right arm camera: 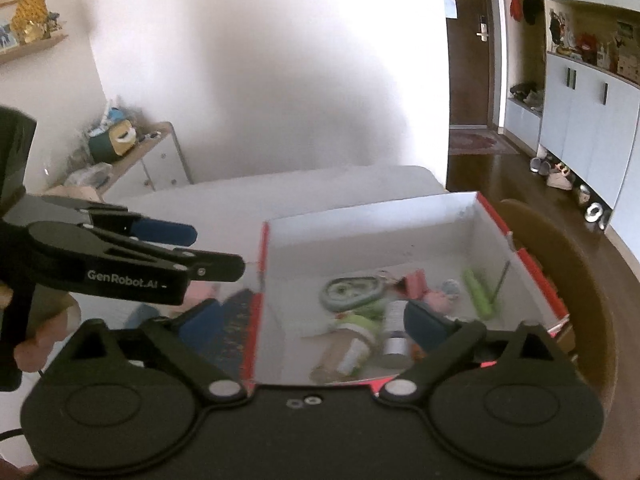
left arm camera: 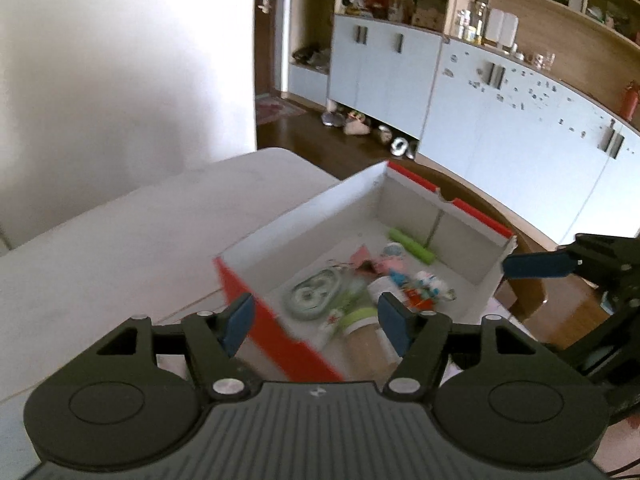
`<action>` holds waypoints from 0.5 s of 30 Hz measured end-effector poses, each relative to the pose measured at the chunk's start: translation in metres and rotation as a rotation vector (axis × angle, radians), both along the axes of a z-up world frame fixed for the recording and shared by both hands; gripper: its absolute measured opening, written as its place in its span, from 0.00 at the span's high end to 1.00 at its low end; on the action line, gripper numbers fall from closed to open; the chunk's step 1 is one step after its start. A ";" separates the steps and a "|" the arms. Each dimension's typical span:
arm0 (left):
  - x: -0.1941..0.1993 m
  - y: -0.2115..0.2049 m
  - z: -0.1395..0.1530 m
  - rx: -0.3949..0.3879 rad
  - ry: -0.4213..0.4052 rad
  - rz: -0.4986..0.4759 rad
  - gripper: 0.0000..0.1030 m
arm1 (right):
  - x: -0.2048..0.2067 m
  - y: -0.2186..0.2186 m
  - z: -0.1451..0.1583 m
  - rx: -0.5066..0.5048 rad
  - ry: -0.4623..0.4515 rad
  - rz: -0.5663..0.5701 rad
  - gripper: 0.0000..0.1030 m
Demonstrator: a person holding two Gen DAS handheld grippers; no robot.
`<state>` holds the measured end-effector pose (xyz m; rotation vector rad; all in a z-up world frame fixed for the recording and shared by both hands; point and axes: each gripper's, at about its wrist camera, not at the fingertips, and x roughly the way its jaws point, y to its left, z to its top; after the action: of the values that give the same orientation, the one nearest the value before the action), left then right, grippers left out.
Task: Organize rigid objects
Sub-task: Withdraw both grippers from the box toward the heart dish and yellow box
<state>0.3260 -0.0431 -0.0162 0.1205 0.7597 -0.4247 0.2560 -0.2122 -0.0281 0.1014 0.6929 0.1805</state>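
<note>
A: Report the state of each tool.

B: The left tool [left arm camera: 316, 322] stands with its blue pads apart and nothing between them. In its own view one pad sits over the red outer wall of the box [left arm camera: 280, 332], the other over the box interior. The right tool [right arm camera: 316, 320] is spread wide and empty; its left pad lies outside the box wall and its right pad above the contents.

A: Location of the box?

B: The box rests on the white surface [left arm camera: 120, 240], close to its far edge. The inside is white, the outside red.

A: Contents?

B: The rigid objects lie loose on the box floor. Identifiable items: a green cylinder [left arm camera: 412, 246] near the far wall, a grey-green oval disc [left arm camera: 314, 294], a brown tube with a green and white cap [left arm camera: 366, 330], and a white bottle [right arm camera: 394, 330] lying on its side. Several small pink and multicoloured pieces sit between them; blur prevents identification.

A: Relation of the tools to the items?

B: Neither tool touches any item. In the right wrist view, the left tool hangs to the left of the box, with a hand [right arm camera: 44, 336] visible on its grip.
</note>
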 end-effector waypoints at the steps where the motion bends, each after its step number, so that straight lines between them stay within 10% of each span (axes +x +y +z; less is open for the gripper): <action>1: -0.004 0.007 0.002 -0.002 -0.003 0.007 0.34 | -0.002 0.005 0.001 0.011 -0.005 0.002 0.03; 15: -0.030 0.112 -0.001 -0.075 -0.006 0.109 0.21 | -0.009 0.084 -0.001 0.045 -0.020 0.072 0.01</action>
<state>0.2959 0.0693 -0.0171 0.0100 0.7395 -0.3482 0.2472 -0.1281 -0.0288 0.1180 0.6727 0.2657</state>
